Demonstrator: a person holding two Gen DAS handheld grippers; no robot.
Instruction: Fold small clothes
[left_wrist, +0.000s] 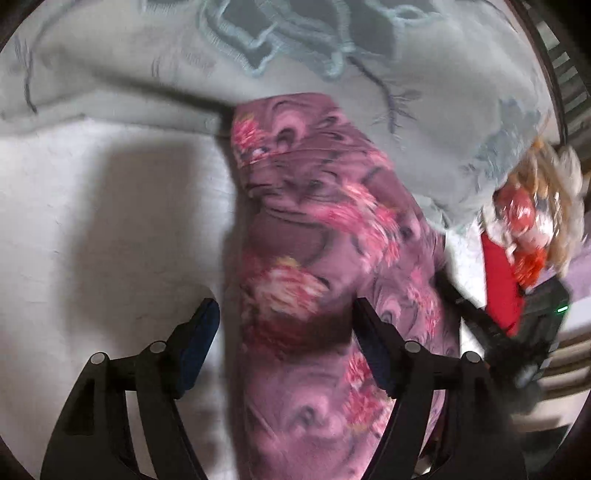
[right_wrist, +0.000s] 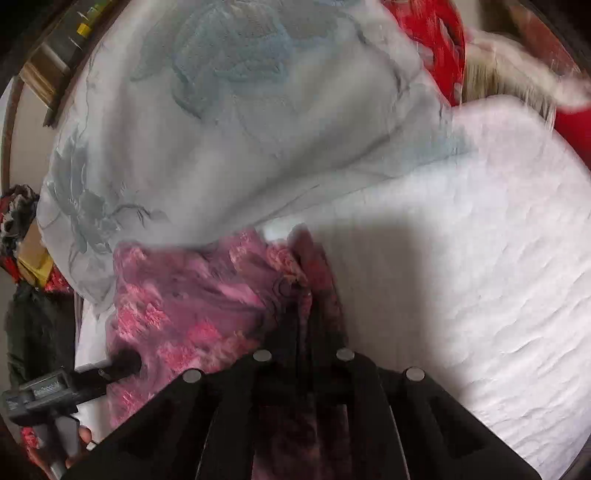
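The right gripper is clamped tight on an edge of the small purple-pink floral fleece garment, jaws fully together with cloth bunched between them. To do this fold well, that pinch should carry the edge across low and level, so the layers land square without dragging the piece over the white textured bed sheet. The left gripper hangs wide open, holding nothing; the garment runs from six o'clock up toward twelve between its jaws, untouched. A pale grey-blue embroidered quilt lies at twelve o'clock, against the garment's far end.
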